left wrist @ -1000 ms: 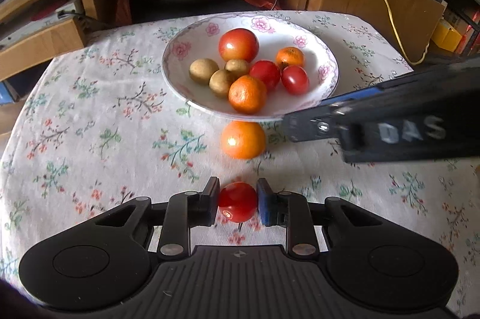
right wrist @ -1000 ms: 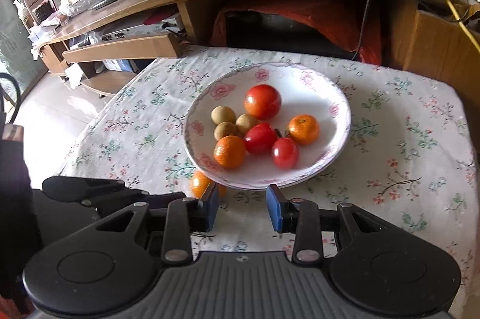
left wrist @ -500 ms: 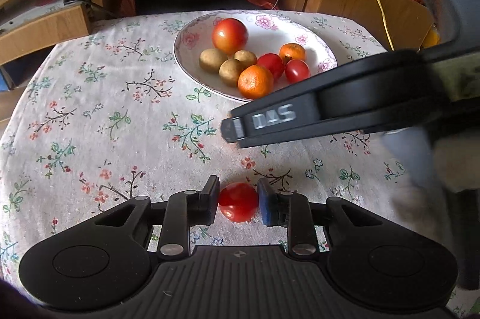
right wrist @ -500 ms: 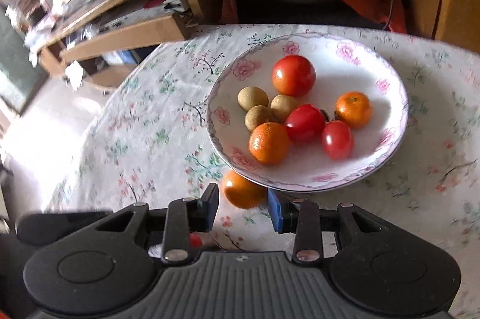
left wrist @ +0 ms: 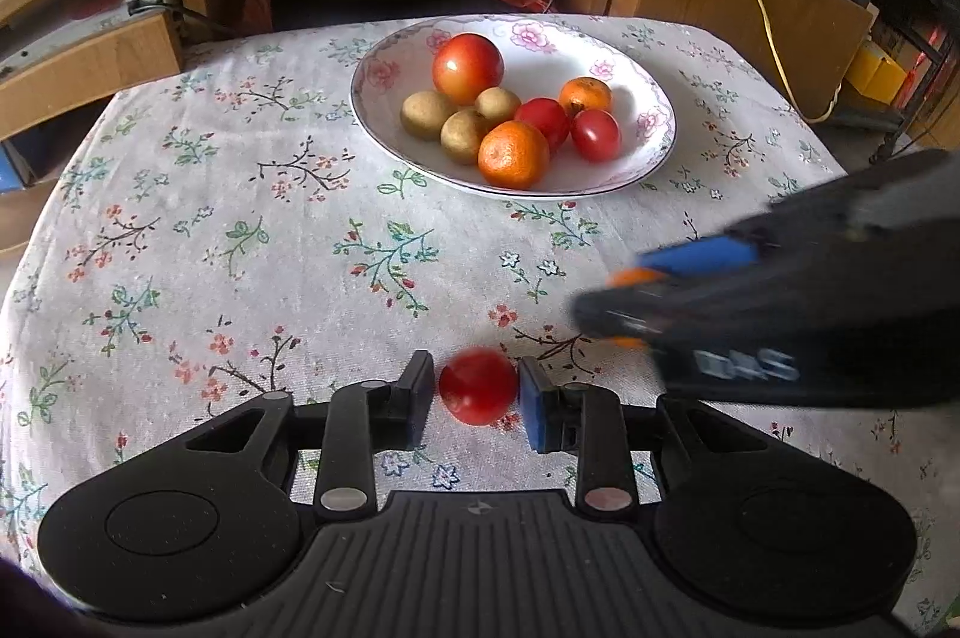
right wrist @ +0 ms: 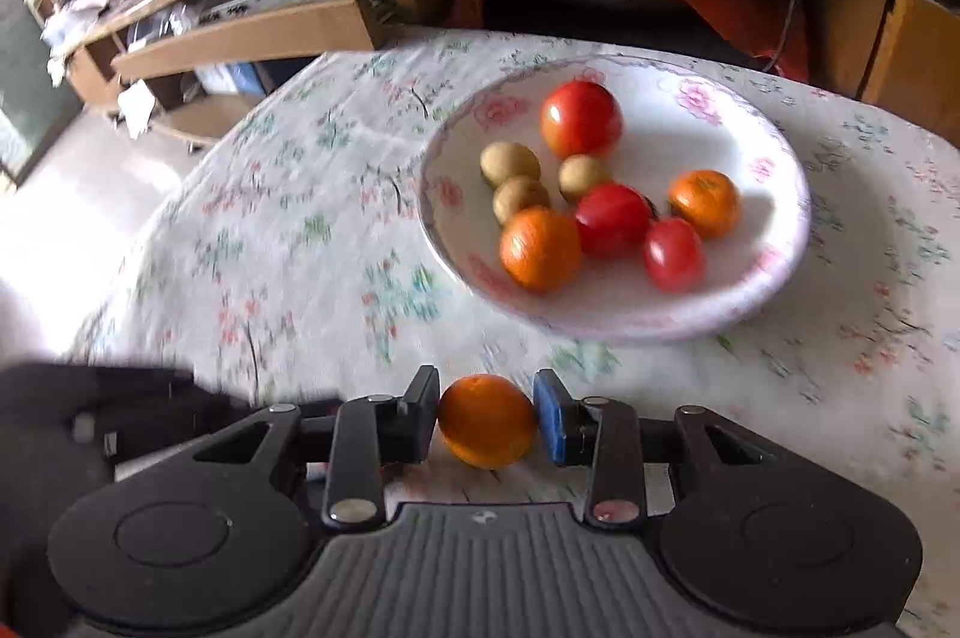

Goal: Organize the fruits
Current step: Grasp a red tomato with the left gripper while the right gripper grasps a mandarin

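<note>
On your floral-clothed bench (left wrist: 252,242), the far plate (left wrist: 654,146) holds eight fruits; near it, your right gripper (right wrist: 485,416) clamps an orange (right wrist: 487,419), your left gripper (left wrist: 475,389) brackets a tomato (left wrist: 478,386), grip uncertain.

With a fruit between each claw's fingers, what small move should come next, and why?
Probably carry the right claw, closed around the orange, forward over the plate. The left claw brackets the small tomato, seemingly with a slight gap.
</note>
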The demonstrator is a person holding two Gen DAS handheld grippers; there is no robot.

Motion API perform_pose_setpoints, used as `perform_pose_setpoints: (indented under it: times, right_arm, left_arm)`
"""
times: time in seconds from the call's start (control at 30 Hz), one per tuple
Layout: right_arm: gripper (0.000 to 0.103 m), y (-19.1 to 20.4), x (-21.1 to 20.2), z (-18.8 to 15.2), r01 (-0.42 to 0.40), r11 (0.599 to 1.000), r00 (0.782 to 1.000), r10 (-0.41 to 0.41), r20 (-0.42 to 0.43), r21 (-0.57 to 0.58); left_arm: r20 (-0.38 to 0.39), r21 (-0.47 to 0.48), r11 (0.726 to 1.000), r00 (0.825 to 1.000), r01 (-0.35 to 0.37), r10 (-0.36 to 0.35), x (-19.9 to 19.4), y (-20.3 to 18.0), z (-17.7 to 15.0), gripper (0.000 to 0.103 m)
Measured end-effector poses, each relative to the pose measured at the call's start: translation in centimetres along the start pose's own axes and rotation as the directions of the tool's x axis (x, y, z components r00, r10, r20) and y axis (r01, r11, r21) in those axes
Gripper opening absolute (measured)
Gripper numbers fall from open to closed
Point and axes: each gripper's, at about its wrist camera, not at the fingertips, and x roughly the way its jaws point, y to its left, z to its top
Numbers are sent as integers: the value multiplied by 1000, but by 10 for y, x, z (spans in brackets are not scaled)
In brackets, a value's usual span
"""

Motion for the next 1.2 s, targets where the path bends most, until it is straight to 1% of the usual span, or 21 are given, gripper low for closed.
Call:
perform_pose_setpoints:
  times: [0.2, 0.33, 0.4, 0.47, 0.5, 0.7, 0.8, 0.9, 0.97, 1.2]
  right_arm:
    - [35, -21, -27, -20, 60, 997, 998, -61, -34, -49]
    - [35, -29, -35, -32, 87, 993, 995, -92, -51, -80]
    - [35, -34, -33, -37, 90, 993, 994, -94, -55, -71]
    - [35, -37, -30, -39, 75, 995, 995, -79, -54, -66]
    - [35, -38, -29, -40, 65, 996, 996, -68, -57, -61]
    - [36, -39, -33, -46, 47, 994, 998, -51, -38, -102]
    - [37, -38, -34, -47, 46, 992, 998, -52, -43, -117]
    - [41, -40, -36, -47, 43, 990, 997, -50, -51, -133]
    - [46, -43, -39, -48, 51, 989, 997, -59, -56, -142]
    - [46, -47, -45, -46, 47, 988, 998, -53, -35, -147]
  left_arm:
    - [-9, 43, 999, 1000, -13, 14, -1, -14, -3, 40]
    - [-10, 42, 999, 1000, -21, 22, 1, -16, -4, 41]
    - [-6, 41, 999, 1000, -24, 24, 4, -17, -3, 41]
    - [-5, 58, 998, 1000, -30, 30, 5, -21, -4, 44]
    - [-6, 65, 997, 1000, -30, 30, 6, -23, -4, 47]
    - [-4, 63, 998, 1000, -29, 29, 4, -22, -8, 52]
    - [-10, 72, 997, 1000, -29, 30, 4, -25, -10, 58]
    - [-12, 88, 996, 999, -31, 32, 2, -29, -13, 59]
    - [-14, 86, 996, 1000, -26, 27, 1, -30, -13, 59]
    - [-11, 72, 997, 1000, -19, 20, 1, -31, -9, 59]
